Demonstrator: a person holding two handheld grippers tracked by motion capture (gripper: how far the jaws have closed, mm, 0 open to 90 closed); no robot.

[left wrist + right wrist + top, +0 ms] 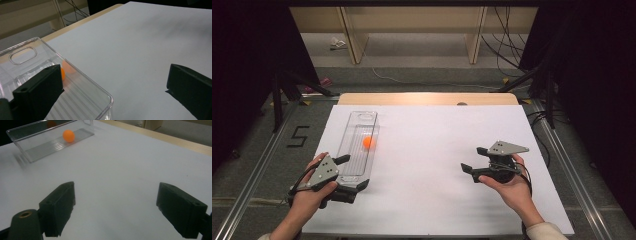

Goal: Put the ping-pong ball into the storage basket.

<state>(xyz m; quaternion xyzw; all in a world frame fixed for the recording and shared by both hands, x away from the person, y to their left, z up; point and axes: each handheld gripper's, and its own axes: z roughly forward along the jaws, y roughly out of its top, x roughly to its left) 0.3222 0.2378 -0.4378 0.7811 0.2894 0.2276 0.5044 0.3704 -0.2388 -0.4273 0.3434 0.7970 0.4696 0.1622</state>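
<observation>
Left tool [350, 176] wide open, straddling near end of clear tray [358, 145]; orange ball [369, 142] inside. Right tool [474, 160] wide open, empty, over desk [432, 165].

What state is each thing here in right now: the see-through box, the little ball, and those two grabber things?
Clear plastic tray: upright on the table, no lid.
Orange ball: inside the tray, on its ribbed floor.
Left tongs: open, jaws astride the tray's near corner.
Right tongs: open, holding nothing, over bare white table.
</observation>
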